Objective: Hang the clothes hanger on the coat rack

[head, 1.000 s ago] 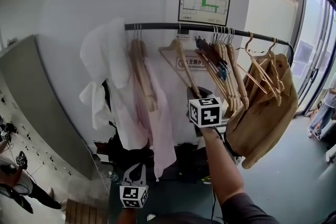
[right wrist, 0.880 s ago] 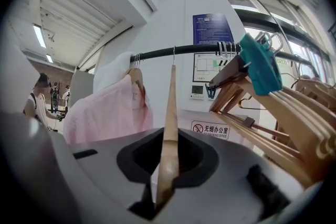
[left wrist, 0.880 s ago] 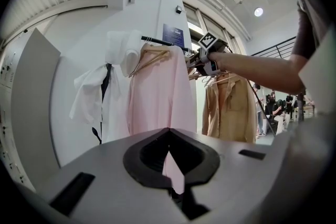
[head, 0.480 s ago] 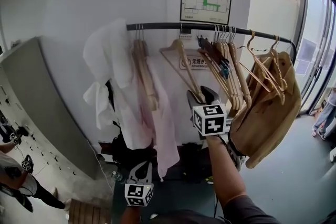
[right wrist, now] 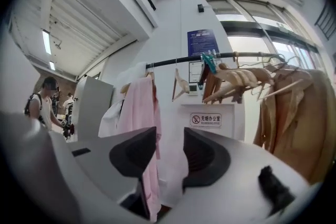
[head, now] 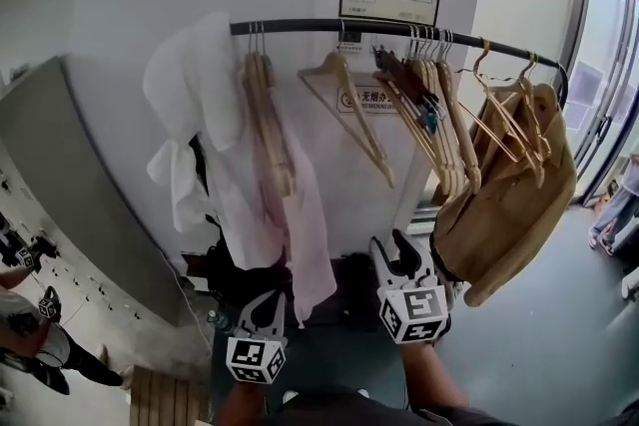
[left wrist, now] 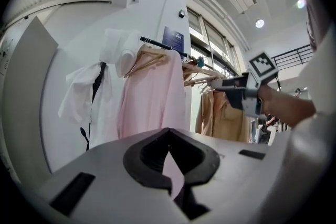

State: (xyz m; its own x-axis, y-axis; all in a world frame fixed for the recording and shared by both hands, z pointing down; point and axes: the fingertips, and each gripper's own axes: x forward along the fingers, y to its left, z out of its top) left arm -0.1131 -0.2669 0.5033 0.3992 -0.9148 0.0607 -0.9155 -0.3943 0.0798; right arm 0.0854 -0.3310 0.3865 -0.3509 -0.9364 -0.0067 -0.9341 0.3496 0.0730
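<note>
Wooden hanger [head: 340, 71] hangs on the rail [head: 300, 24], upper centre, with gaps either side. Right gripper [head: 391, 252], lower centre: jaws just opened, empty. Left gripper [head: 262, 306]: closed, empty, wrist cropped.

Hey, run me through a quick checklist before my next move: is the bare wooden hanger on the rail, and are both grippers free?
1. Bare wooden triangular hanger hangs from the black metal rail: ok.
2. Right hand-held gripper is clear of the hanger: ok. Its jaws have just been opening, they stand apart with nothing between them, and it sits low, below the rail.
3. Left hand-held gripper is free: ok. Its jaws are together and hold nothing.
4. Hanger has space on both sides: ok. There is a gap to the pink shirt and to the bunch of wooden hangers.
5. Another loose hanger is waiting to be hung: cannot tell.
</note>
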